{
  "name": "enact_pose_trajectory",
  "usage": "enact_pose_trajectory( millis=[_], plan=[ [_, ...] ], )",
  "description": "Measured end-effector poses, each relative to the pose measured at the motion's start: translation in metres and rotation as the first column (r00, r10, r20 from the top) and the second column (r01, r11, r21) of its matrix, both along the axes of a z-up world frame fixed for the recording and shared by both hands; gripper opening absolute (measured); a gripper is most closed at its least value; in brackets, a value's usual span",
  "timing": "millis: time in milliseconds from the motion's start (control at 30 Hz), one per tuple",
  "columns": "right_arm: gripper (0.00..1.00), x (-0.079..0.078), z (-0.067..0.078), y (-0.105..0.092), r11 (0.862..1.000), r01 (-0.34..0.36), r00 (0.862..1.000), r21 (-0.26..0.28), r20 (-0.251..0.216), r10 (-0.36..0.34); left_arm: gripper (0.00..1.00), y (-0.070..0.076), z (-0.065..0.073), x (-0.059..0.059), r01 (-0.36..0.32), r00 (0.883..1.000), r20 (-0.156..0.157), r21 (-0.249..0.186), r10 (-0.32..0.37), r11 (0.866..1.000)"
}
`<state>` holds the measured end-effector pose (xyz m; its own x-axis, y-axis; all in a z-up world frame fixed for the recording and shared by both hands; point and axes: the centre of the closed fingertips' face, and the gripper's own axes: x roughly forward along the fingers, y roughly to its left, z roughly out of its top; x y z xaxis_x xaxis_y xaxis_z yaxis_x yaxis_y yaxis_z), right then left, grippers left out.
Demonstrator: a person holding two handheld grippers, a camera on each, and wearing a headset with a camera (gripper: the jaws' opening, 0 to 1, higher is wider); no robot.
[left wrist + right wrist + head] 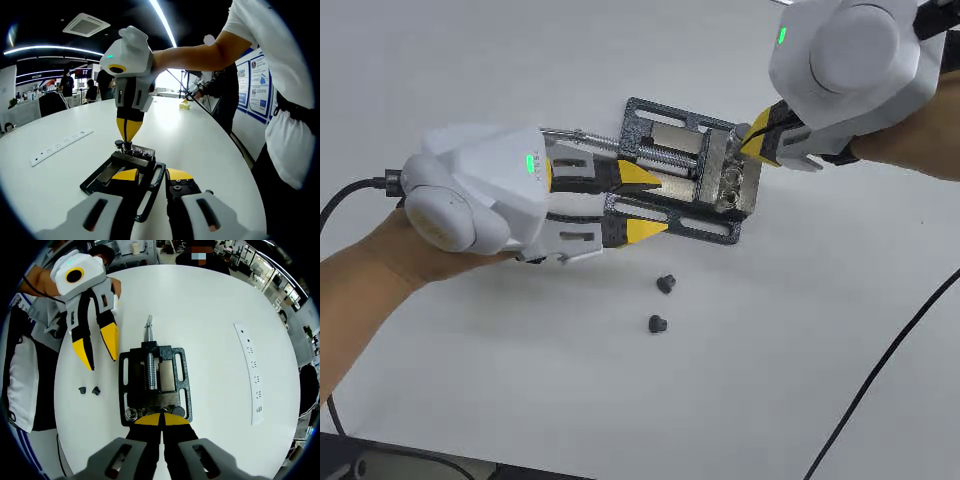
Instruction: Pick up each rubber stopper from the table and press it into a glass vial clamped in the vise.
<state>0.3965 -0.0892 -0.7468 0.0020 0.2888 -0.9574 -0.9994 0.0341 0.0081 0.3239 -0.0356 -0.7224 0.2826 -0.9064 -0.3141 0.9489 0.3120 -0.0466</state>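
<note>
My right gripper (761,140) has its jaws pressed together, tips at the vials (732,185) clamped in the right end of the vise (642,108). I cannot tell if anything is pinched between them. My left gripper (645,203) hangs with its jaws apart over the vise's left side. A stopper (666,284) and a second stopper (657,324) lie on the table (520,380), on the near side of the vise.

I see a round white bench (800,330) with a white power strip (251,374) lying flat near its edge and a black cable (890,361) trailing across one corner. Far down the bench sits something small and yellow (185,104), too small for me to identify. Overhead run long light strips (162,22) beside a ceiling air vent (86,24). Blue posters (261,75) hang on a wall, and people (102,82) stand in the background near a dark office chair (50,105).
</note>
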Motion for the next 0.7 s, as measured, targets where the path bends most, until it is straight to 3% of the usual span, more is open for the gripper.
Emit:
enact_pose_trajectory(
  millis=[700],
  plan=[
    [0.0, 0.0006, -0.0046, 0.0025, 0.998, -0.032, 0.999, -0.058, 0.019, 0.034, 0.17, -0.0012, 0.0001, 0.0007, -0.001, 1.0, 0.004, 0.001, 0.001, 1.0]
  ],
)
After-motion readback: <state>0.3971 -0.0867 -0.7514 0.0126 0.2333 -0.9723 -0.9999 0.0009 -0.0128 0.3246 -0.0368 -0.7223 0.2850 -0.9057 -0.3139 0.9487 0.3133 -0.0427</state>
